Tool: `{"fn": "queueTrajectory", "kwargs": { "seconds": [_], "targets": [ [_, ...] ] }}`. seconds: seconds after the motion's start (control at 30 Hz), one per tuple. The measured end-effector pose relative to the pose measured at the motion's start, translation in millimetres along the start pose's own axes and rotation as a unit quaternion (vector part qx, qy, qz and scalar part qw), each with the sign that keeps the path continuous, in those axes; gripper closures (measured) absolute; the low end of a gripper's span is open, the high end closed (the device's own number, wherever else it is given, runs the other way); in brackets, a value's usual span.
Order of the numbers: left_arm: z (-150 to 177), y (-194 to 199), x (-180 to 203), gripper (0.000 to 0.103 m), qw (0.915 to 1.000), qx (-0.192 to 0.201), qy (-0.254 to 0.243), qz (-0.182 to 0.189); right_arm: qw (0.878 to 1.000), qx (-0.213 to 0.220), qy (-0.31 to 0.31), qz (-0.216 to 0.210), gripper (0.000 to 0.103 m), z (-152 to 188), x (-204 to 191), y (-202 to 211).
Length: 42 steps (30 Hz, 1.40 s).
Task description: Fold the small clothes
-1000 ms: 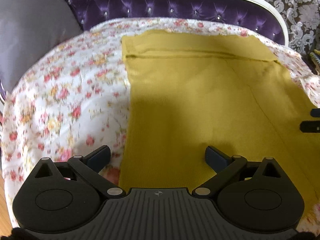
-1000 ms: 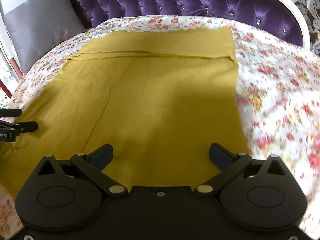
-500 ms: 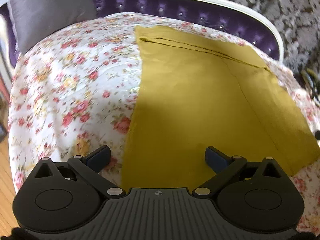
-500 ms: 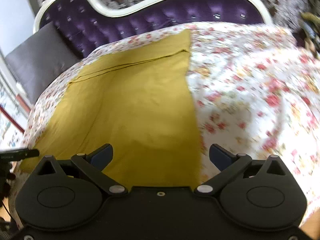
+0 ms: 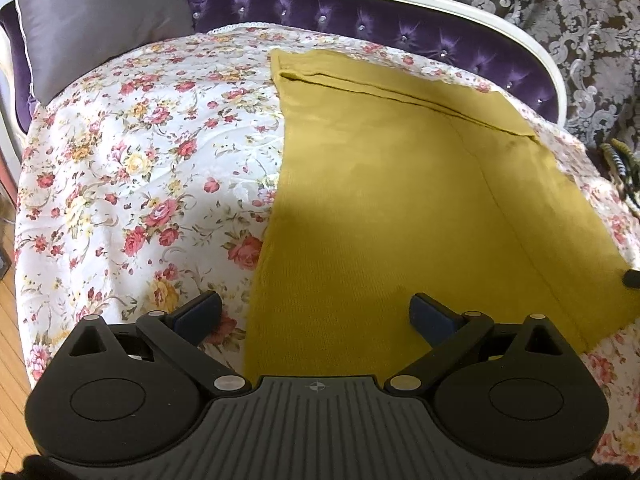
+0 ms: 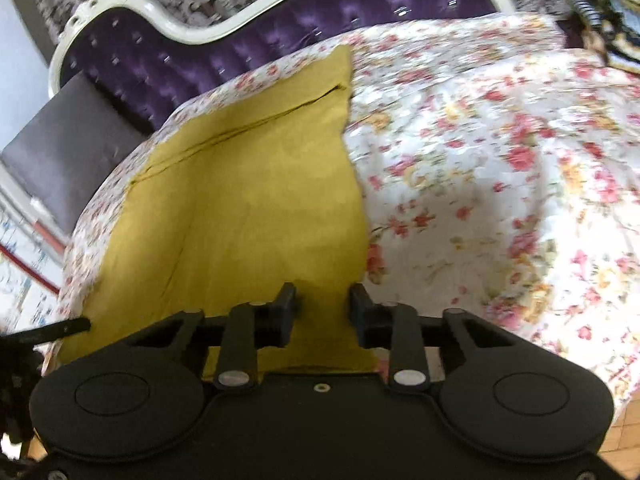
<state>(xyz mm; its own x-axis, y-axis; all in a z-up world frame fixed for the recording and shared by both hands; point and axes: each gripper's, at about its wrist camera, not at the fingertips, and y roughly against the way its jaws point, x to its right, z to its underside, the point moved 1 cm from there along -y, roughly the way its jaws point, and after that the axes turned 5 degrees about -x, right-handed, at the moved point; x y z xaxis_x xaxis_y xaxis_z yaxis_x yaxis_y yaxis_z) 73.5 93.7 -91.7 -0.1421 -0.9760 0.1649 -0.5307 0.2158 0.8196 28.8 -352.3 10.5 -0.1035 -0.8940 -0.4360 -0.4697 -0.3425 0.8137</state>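
Bed (image 5: pixel 132 184) with floral cover; yellow cloth (image 5: pixel 380 216) lies flat on it, gray pillow (image 5: pixel 100 20) at the purple headboard (image 5: pixel 360 20).

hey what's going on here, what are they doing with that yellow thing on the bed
A person holding a gripper in each hand is folding a mustard-yellow garment spread flat on a floral bedspread. The left gripper is wide open, straddling the garment's near left edge. The right gripper has its fingers much closer together, with a gap showing between them, at the garment's near right corner. A fold line already runs across the far end. A grey pillow leans against the purple headboard.
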Motion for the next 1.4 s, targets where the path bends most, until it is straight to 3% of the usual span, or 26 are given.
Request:
{"fn": "queueTrajectory", "kwargs": {
  "seconds": [0.07, 0.1, 0.17, 0.2, 0.27, 0.33, 0.37, 0.43, 0.47, 0.73, 0.87, 0.97, 1.03, 1.07, 1.4],
  "targets": [
    [1, 0, 2, 0.005, 1.0000, -0.002, -0.005, -0.006, 1.000, 0.008, 0.007, 0.001, 0.079, 1, -1, 5],
    [1, -1, 2, 0.012, 0.9999, -0.004, -0.004, -0.013, 1.000, 0.012, 0.009, 0.001, 0.079, 2, -2, 7],
    [2, 0, 1, 0.017, 0.9999, -0.004, 0.004, -0.016, 1.000, 0.013, 0.015, -0.005, 0.083, 2, -5, 7],
    [2, 0, 1, 0.021, 0.9998, -0.004, 0.007, -0.019, 1.000, 0.016, 0.014, -0.016, 0.090, 2, -5, 8],
    [0, 0, 1, 0.025, 0.9998, -0.006, 0.006, -0.019, 0.999, 0.019, 0.006, -0.039, 0.090, 1, -5, 9],
    [-1, 2, 3, 0.051, 1.0000, -0.003, 0.004, -0.009, 0.999, 0.020, 0.008, -0.048, 0.092, 0, -7, 8],
    [-2, 2, 3, 0.057, 0.9999, -0.001, 0.004, -0.009, 0.998, 0.021, 0.010, -0.054, 0.093, -1, -8, 8],
    [-2, 3, 3, 0.085, 1.0000, 0.000, 0.004, -0.008, 0.997, 0.021, 0.007, -0.067, 0.093, -1, -14, 5],
    [-2, 3, 2, 0.091, 0.9999, 0.001, 0.010, -0.003, 0.997, 0.022, 0.004, -0.074, 0.093, -1, -14, 4],
    [-11, 19, -6, 0.094, 0.9961, 0.017, 0.076, 0.040, 0.990, 0.049, -0.034, -0.125, 0.094, -15, -9, 8],
    [-23, 27, -4, 0.094, 0.9952, 0.031, 0.081, 0.046, 0.987, 0.063, -0.047, -0.137, 0.094, -27, -3, 7],
    [-26, 24, -1, 0.094, 0.9961, 0.032, 0.072, 0.040, 0.993, 0.064, -0.039, -0.087, 0.077, -29, 2, 5],
    [-27, 21, 0, 0.094, 0.9958, 0.031, 0.074, 0.044, 0.997, 0.052, -0.031, -0.054, 0.034, -25, 6, 3],
    [-27, 21, -1, 0.094, 0.9956, 0.030, 0.075, 0.048, 0.997, 0.049, -0.030, -0.042, 0.025, -22, 8, 2],
    [-24, 22, -6, 0.094, 0.9945, 0.028, 0.084, 0.055, 0.995, -0.014, -0.068, -0.073, 0.025, 1, 26, -10]
  ]
}}
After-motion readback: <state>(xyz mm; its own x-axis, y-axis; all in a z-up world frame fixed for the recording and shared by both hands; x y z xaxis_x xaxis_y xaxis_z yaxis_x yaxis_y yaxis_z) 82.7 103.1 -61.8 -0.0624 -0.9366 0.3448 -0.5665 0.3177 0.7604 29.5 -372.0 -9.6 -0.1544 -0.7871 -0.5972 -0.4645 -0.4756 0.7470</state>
